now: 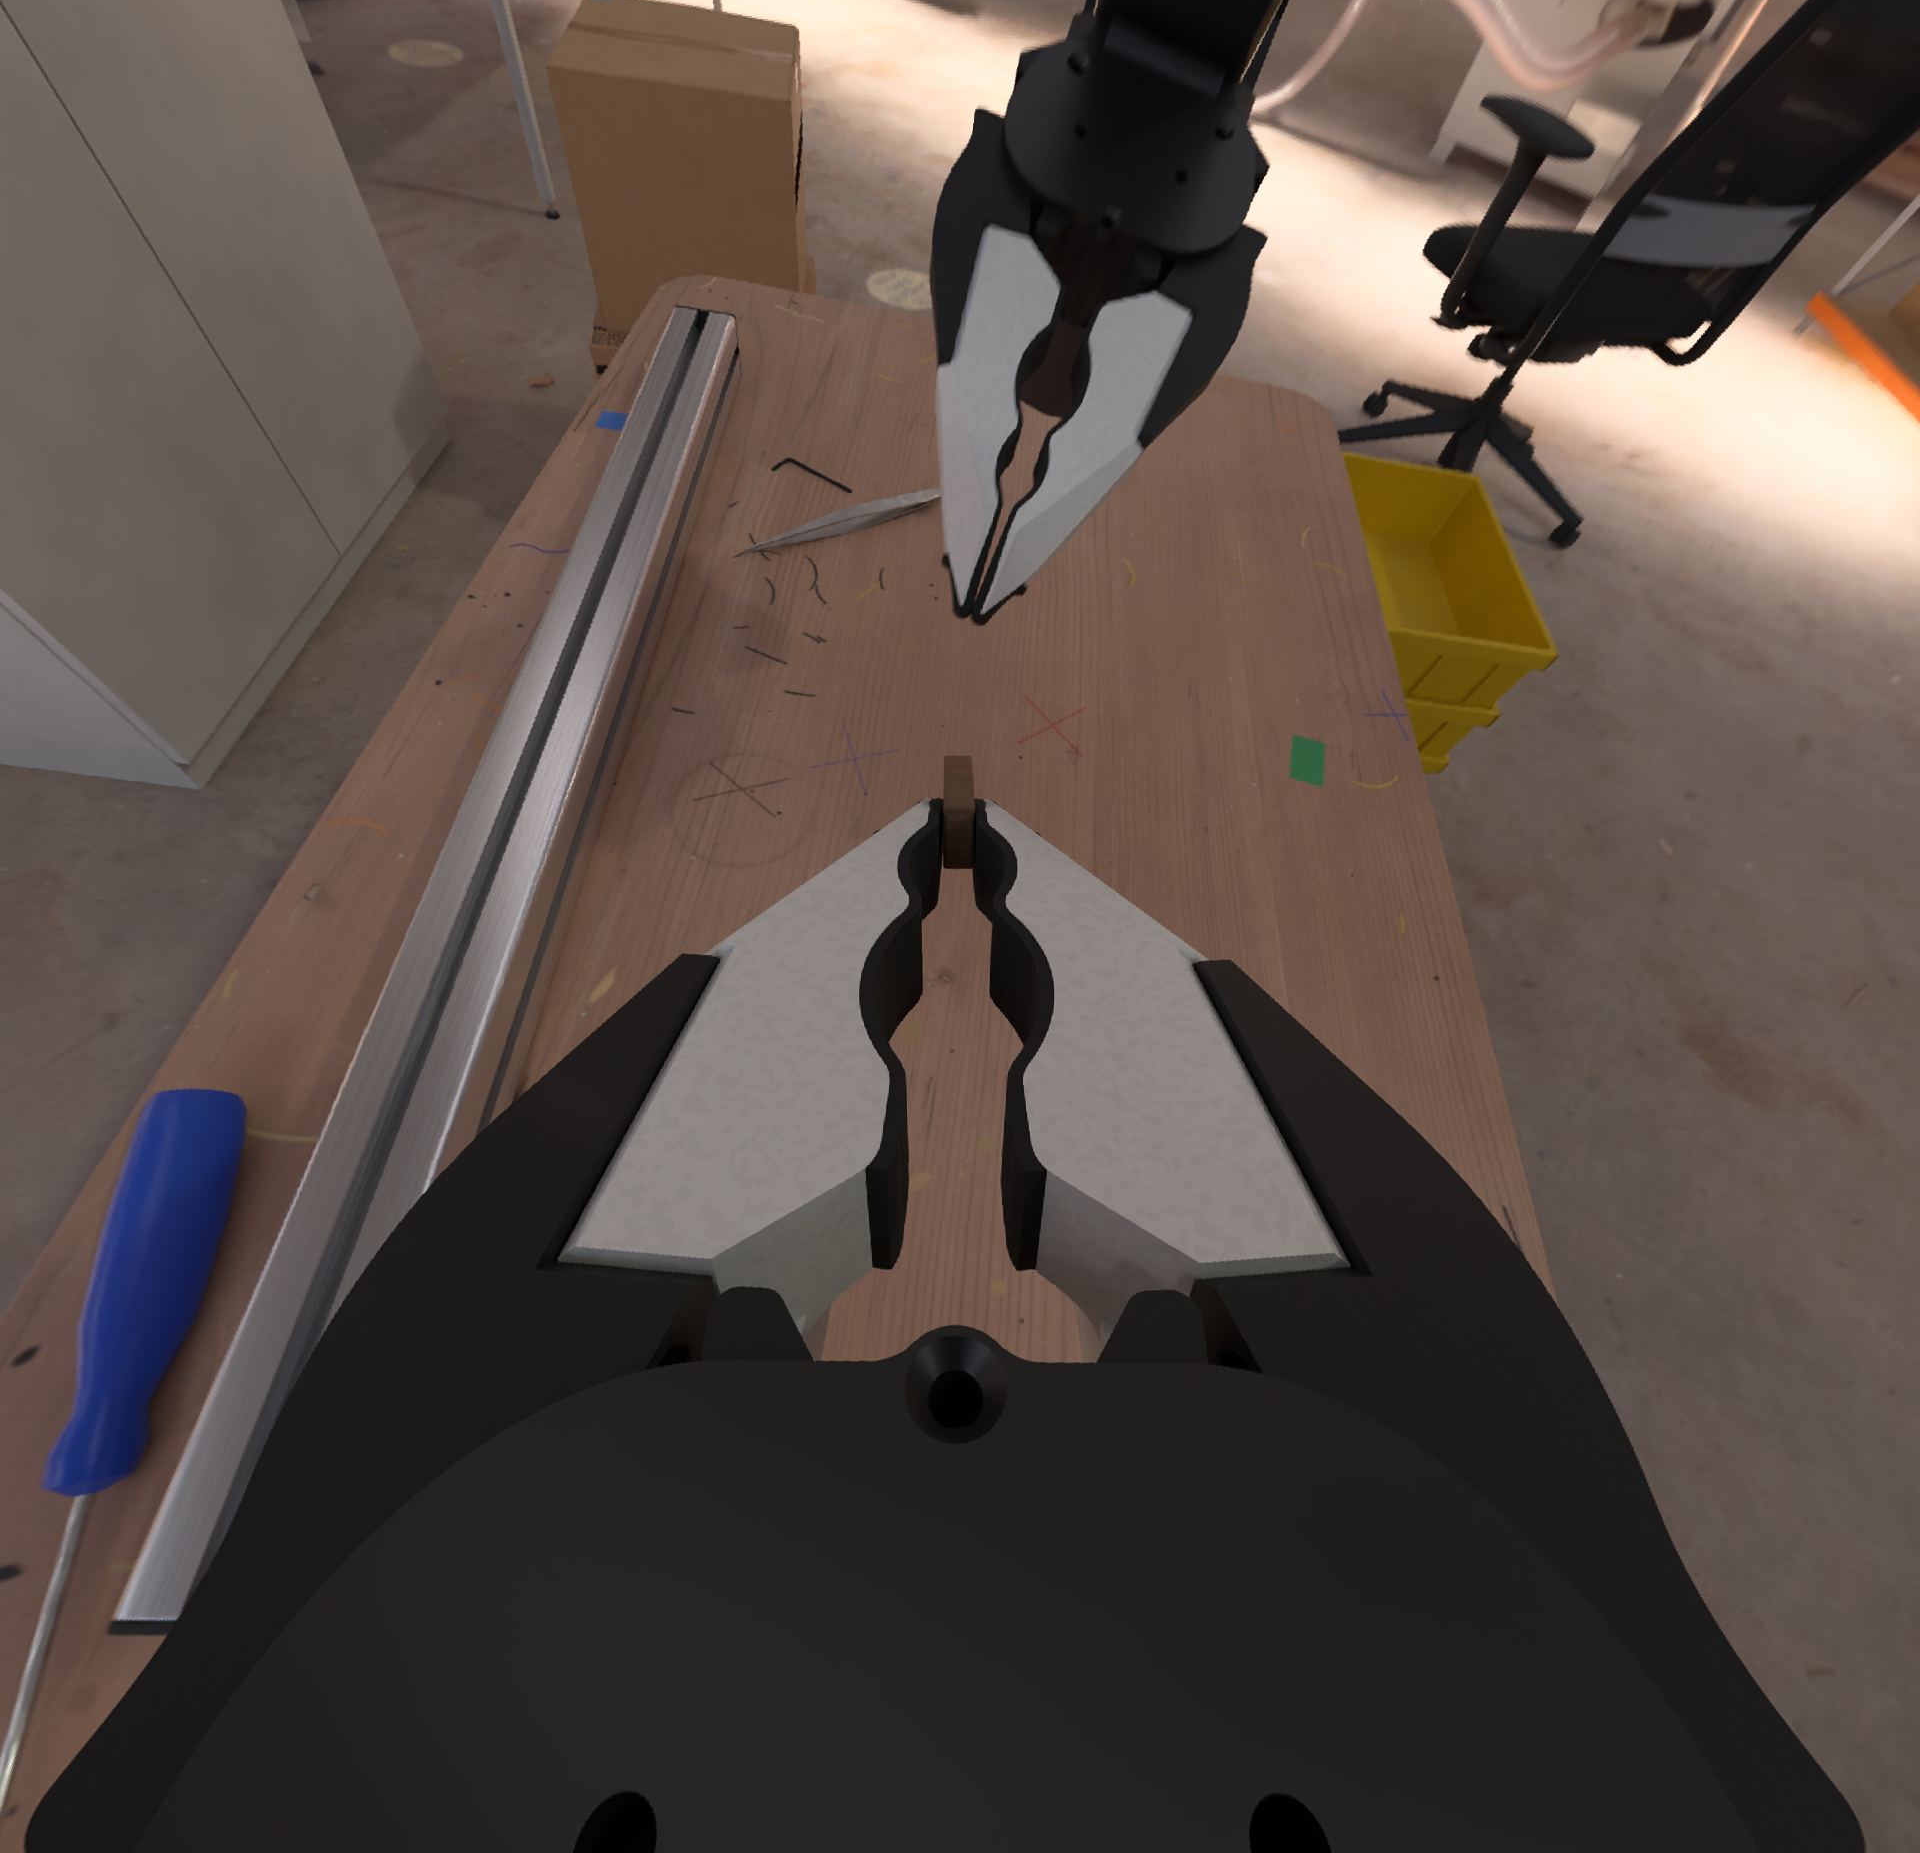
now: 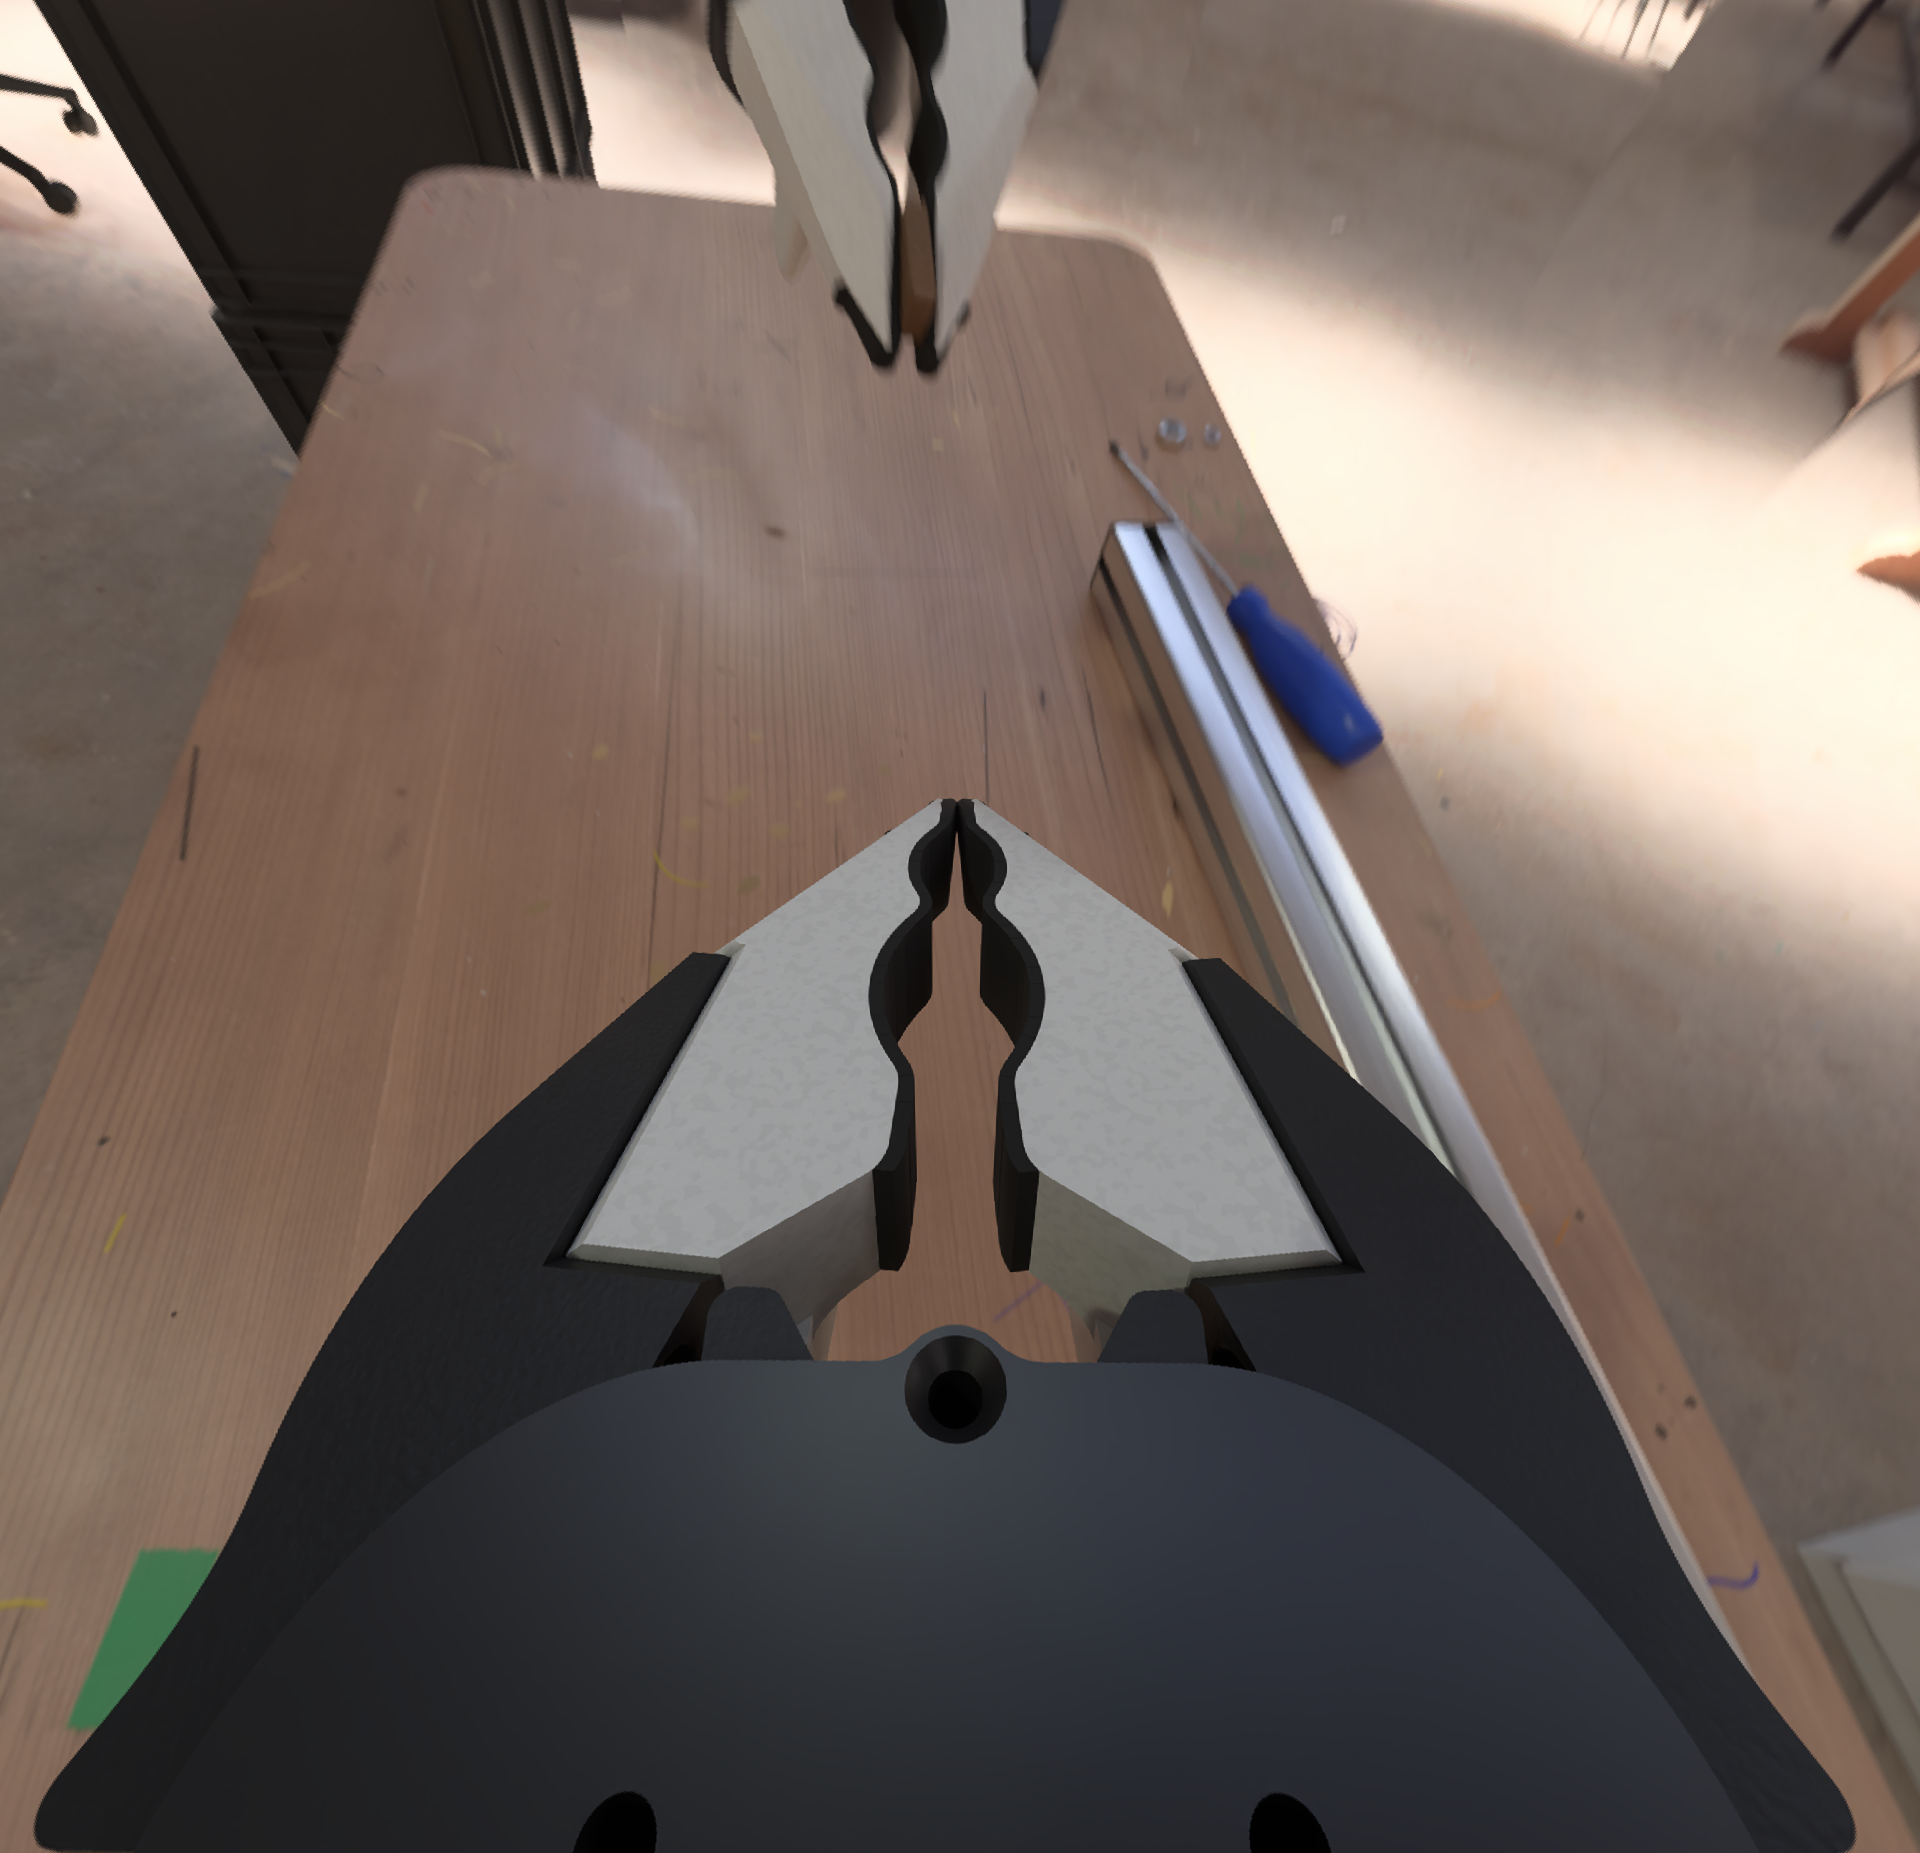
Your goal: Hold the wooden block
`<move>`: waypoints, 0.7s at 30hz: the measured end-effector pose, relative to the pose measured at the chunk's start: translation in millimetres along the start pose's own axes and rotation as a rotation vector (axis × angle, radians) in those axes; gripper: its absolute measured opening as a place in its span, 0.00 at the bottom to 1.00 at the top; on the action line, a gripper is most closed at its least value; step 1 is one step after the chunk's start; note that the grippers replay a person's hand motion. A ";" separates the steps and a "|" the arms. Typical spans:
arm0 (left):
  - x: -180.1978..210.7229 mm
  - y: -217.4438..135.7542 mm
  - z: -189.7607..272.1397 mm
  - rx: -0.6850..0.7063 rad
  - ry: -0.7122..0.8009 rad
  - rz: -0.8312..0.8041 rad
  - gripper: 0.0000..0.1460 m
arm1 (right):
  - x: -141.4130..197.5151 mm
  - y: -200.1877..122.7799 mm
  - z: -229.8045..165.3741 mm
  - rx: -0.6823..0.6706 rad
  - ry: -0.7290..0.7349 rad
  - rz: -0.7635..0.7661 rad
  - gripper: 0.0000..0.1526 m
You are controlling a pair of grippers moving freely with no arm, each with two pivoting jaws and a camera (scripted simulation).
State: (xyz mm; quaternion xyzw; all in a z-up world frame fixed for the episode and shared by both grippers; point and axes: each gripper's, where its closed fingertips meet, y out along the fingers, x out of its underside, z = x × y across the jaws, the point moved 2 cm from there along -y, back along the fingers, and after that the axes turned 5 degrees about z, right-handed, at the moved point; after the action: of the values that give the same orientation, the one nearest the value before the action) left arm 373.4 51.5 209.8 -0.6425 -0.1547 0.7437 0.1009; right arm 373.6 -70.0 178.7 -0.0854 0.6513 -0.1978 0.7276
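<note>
I count two grippers, left (image 1: 957, 816) and right (image 2: 956, 811); one wooden block (image 1: 957, 811); one blue screwdriver (image 1: 145, 1284); one aluminium rail (image 1: 468, 972); one table (image 1: 1247, 972).

Bright sun patches on the floor (image 2: 1299, 193) (wide-angle bending at edges), far hand-held gripper (image 2: 906, 343) blurred.

Two grippers facing each other over a table (image 1: 1195, 972)

The left gripper (image 1: 957, 816) pinches the block (image 1: 957, 780) at its tips above mid-table; the right gripper (image 1: 977, 608) hangs opposite, tips together, nothing between them. In the left wrist view a rail (image 1: 540, 785) runs along the table's left edge, a screwdriver (image 1: 135, 1294) outside it, tweezers (image 1: 842, 525) beside the right gripper, bins (image 1: 1455, 598) off the table's right side
</note>
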 end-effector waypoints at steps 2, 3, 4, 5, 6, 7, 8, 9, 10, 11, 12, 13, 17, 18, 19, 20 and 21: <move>3.5 -3.6 -7.2 0.001 -0.030 0.024 0.03 | 14.6 6.7 6.1 -0.005 0.046 -0.055 0.00; 3.3 -6.8 -11.6 -0.009 -0.045 0.041 0.03 | 19.5 10.6 9.0 -0.011 0.067 -0.064 0.00; 2.0 -10.4 -14.7 -0.013 -0.058 0.061 0.03 | 23.0 14.7 10.9 -0.019 0.081 -0.064 0.00; 0.6 -13.9 -16.7 -0.010 -0.066 0.080 0.03 | 25.9 18.6 11.2 -0.033 0.090 -0.067 0.00; -0.7 -17.3 -18.2 -0.010 -0.068 0.100 0.03 | 29.2 22.4 10.0 -0.052 0.097 -0.080 0.00; -1.5 -20.4 -19.7 -0.012 -0.067 0.119 0.03 | 33.2 26.2 7.5 -0.074 0.103 -0.103 0.00; -1.8 -22.9 -21.2 -0.015 -0.067 0.132 0.03 | 37.3 29.9 2.6 -0.107 0.111 -0.130 0.00; -1.9 -25.0 -22.7 -0.017 -0.070 0.140 0.03 | 41.6 33.6 -5.1 -0.163 0.127 -0.158 0.00; -2.1 -26.7 -24.3 -0.018 -0.075 0.148 0.03 | 46.1 37.3 -13.8 -0.227 0.148 -0.191 0.00; -2.3 -28.2 -25.6 -0.019 -0.079 0.158 0.03 | 50.3 40.6 -22.5 -0.284 0.172 -0.227 0.00; -2.3 -29.6 -26.3 -0.018 -0.084 0.169 0.03 | 53.8 43.8 -30.6 -0.337 0.197 -0.263 0.00; -1.9 -30.8 -26.5 -0.015 -0.089 0.179 0.03 | 57.3 47.4 -36.1 -0.369 0.210 -0.298 0.00; 1.5 -34.9 -25.4 -0.012 -0.092 0.187 0.03 | 65.7 59.1 -47.4 -0.420 0.241 -0.356 0.00; 0.8 -36.1 -25.3 -0.015 -0.090 0.189 0.03 | 68.9 60.8 -48.6 -0.428 0.247 -0.377 0.00; -1.3 -37.3 -24.7 -0.014 -0.088 0.199 0.03 | 72.3 62.3 -49.1 -0.429 0.249 -0.406 0.00; -4.0 -38.4 -23.5 -0.006 -0.086 0.213 0.03 | 74.7 63.7 -49.5 -0.433 0.253 -0.432 0.00; -6.3 -39.0 -22.3 0.001 -0.084 0.225 0.03 | 76.1 65.3 -50.1 -0.439 0.257 -0.448 0.00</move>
State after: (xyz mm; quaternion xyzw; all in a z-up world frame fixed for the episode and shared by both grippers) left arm 394.4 87.9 226.8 -0.6239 -0.0854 0.7768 0.0106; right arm 341.6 -34.4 77.4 -0.3554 0.7298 -0.2171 0.5422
